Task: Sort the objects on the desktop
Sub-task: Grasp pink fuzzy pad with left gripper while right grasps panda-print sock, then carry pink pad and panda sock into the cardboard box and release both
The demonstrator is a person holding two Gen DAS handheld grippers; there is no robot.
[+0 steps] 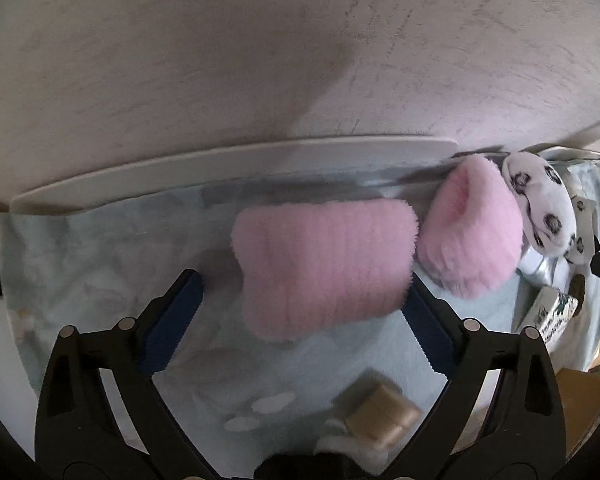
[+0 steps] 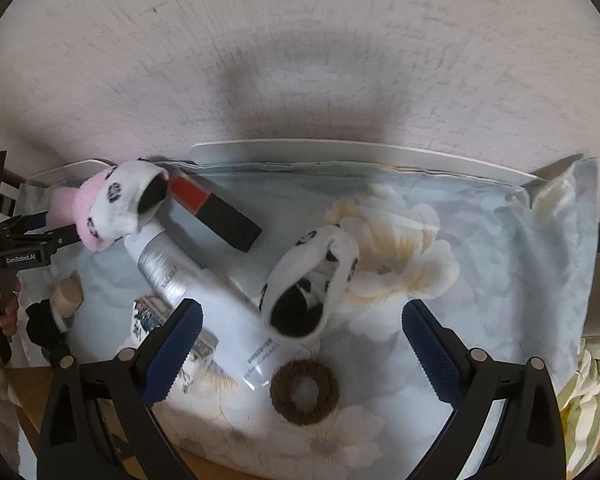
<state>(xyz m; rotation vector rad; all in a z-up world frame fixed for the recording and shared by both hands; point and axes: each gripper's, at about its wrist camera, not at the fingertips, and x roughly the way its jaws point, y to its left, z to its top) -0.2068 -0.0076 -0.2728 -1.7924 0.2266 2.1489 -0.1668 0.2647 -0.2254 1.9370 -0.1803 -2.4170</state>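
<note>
A fluffy pink sock (image 1: 324, 268) lies on the pale blue floral cloth (image 1: 80, 280) between the fingers of my left gripper (image 1: 302, 280). The jaws stand wide; the right pad (image 1: 424, 328) sits at the sock's edge, while the left pad is apart from it. A second pink sock (image 1: 472, 236) lies beside it on the right. My right gripper (image 2: 302, 308) hangs open over a white sock with black spots (image 2: 312, 276), touching nothing. Another spotted sock (image 2: 124, 200) lies at the far left of that view.
On the cloth lie a white and silver tube (image 2: 204, 280), a red and black box (image 2: 216, 212), a brown scrunchie (image 2: 304, 392), a printed packet (image 2: 152, 316) and a beige block (image 1: 380, 412). A white board edge (image 2: 340, 148) runs along the wall. A hand (image 2: 4, 312) holds the left tool.
</note>
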